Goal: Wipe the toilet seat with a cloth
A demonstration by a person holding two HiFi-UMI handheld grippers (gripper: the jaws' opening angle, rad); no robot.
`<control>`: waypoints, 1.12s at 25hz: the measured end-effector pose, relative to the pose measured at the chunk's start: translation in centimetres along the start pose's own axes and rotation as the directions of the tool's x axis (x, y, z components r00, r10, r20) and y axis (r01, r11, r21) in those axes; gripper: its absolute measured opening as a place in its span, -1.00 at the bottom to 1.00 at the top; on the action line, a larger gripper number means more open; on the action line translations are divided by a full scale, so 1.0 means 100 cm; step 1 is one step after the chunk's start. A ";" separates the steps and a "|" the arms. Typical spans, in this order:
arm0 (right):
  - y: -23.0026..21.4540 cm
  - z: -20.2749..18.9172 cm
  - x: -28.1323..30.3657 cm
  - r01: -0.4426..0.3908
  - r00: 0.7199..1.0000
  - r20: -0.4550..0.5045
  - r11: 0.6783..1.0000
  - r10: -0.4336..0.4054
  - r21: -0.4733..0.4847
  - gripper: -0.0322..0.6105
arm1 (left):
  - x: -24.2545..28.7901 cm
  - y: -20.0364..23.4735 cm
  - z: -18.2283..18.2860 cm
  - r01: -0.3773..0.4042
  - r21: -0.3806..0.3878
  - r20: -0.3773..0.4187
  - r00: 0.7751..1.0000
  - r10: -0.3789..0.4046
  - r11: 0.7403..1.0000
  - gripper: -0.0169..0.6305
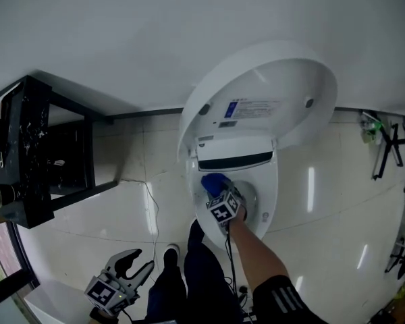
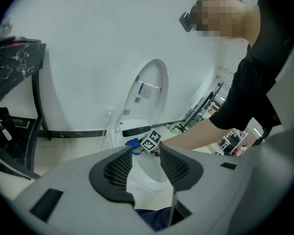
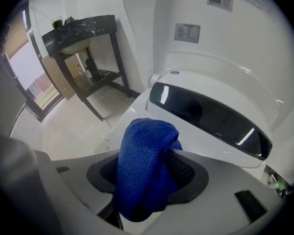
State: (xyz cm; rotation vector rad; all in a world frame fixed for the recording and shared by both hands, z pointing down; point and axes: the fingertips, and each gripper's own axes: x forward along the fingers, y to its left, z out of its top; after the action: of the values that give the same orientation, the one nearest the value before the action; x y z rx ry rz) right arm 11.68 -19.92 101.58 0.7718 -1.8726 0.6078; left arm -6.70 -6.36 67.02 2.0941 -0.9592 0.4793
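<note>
At nine o'clock in the head view stands a black marble-topped metal stand (image 1: pixel 27 147). At seven o'clock the left gripper (image 1: pixel 138 263) hangs wide open and empty. At centre, the right gripper (image 1: pixel 221 198) is clamped on a blue knitted cloth (image 1: pixel 212 183) at the twelve o'clock end of the white plastic toilet seat (image 1: pixel 268 194).

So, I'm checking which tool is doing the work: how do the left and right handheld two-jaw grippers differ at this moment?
The right gripper is shut on a blue knitted cloth; the left gripper is open and empty. The right gripper reaches over the white toilet; the left gripper hangs low beside the person's dark trouser leg, apart from the toilet. Both share the same two-jaw build.
</note>
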 end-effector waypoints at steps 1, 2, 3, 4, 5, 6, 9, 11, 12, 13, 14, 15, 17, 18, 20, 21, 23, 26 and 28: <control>0.006 0.000 0.005 -0.010 1.000 -0.003 1.000 0.010 -0.005 -0.12 | 0.001 0.001 -0.002 -0.005 -0.009 0.001 1.000 0.005 1.000 -0.39; 0.011 0.001 0.009 -0.013 1.000 -0.006 1.000 0.013 -0.014 -0.12 | 0.001 0.002 -0.003 -0.009 -0.016 0.003 1.000 0.009 1.000 -0.39; 0.016 0.001 0.012 -0.009 1.000 -0.009 1.000 0.009 -0.027 -0.12 | 0.002 0.001 -0.004 -0.010 -0.020 0.005 1.000 0.010 1.000 -0.39; 0.019 0.003 0.013 -0.005 1.000 -0.010 0.999 0.004 -0.047 -0.12 | 0.002 0.000 -0.006 -0.010 -0.022 0.005 1.000 0.010 1.000 -0.39; 0.023 0.004 0.014 -0.004 1.000 -0.010 0.997 0.003 -0.074 -0.12 | 0.002 -0.001 -0.007 -0.009 -0.021 0.005 1.000 0.009 1.000 -0.39; 0.029 0.006 0.014 -0.012 1.000 -0.009 0.994 0.011 -0.110 -0.12 | 0.002 -0.002 -0.008 -0.008 -0.021 0.005 1.000 0.008 1.000 -0.39; 0.054 0.007 0.016 -0.062 0.998 -0.030 0.963 0.056 -0.262 -0.12 | 0.003 -0.006 -0.012 -0.001 -0.028 0.008 1.000 0.001 1.000 -0.39; 0.068 0.006 0.015 -0.094 0.995 -0.064 0.922 0.075 -0.376 -0.12 | 0.004 -0.007 -0.012 0.006 -0.033 0.010 1.000 -0.005 0.999 -0.39; 0.075 0.006 0.014 -0.109 0.993 -0.082 0.893 0.081 -0.436 -0.12 | 0.004 -0.008 -0.012 0.010 -0.034 0.011 1.000 -0.010 0.999 -0.39; 0.080 0.005 0.013 -0.124 0.991 -0.099 0.856 0.085 -0.502 -0.12 | 0.004 -0.009 -0.012 0.014 -0.033 0.013 1.000 -0.014 0.999 -0.39; 0.087 0.003 0.011 -0.139 0.989 -0.117 0.810 0.088 -0.569 -0.12 | 0.004 -0.009 -0.012 0.018 -0.032 0.016 1.000 -0.017 0.999 -0.39; 0.093 0.000 0.010 -0.155 0.987 -0.136 0.761 0.089 -0.630 -0.12 | 0.005 -0.009 -0.012 0.020 -0.031 0.016 1.000 -0.020 0.999 -0.39; 0.104 -0.011 0.007 -0.193 0.980 -0.175 0.675 0.095 -0.712 -0.12 | 0.005 -0.009 -0.013 0.023 -0.031 0.014 1.000 -0.022 0.999 -0.39; 0.109 -0.017 0.005 -0.213 0.976 -0.194 0.650 0.102 -0.730 -0.12 | 0.005 -0.009 -0.012 0.025 -0.030 0.015 1.000 -0.024 0.999 -0.39; 0.118 -0.033 0.001 -0.248 0.967 -0.225 0.630 0.119 -0.736 -0.12 | 0.004 -0.010 -0.011 0.028 -0.024 0.020 0.999 -0.028 0.999 -0.39; 0.123 -0.043 -0.001 -0.266 0.962 -0.240 0.626 0.127 -0.733 -0.12 | 0.002 -0.011 -0.012 0.028 -0.022 0.020 0.999 -0.028 0.999 -0.39; 0.133 -0.063 -0.007 -0.308 0.949 -0.281 0.617 0.144 -0.724 -0.12 | -0.002 -0.011 -0.013 0.026 -0.022 0.017 1.000 -0.026 0.999 -0.39; 0.145 -0.093 -0.014 -0.384 0.918 -0.360 0.605 0.167 -0.698 -0.12 | -0.007 -0.010 -0.015 0.025 -0.018 0.019 1.000 -0.025 1.000 -0.39; 0.150 -0.108 -0.018 -0.419 0.900 -0.396 0.610 0.181 -0.673 -0.12 | -0.011 -0.009 -0.016 0.022 -0.018 0.024 0.999 -0.022 1.000 -0.39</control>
State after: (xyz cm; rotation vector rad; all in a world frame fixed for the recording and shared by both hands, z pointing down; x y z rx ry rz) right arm 7.59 -1.86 103.06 -0.1969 -1.7539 0.0839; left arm -6.74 -4.24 66.88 2.0967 -0.9498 0.4335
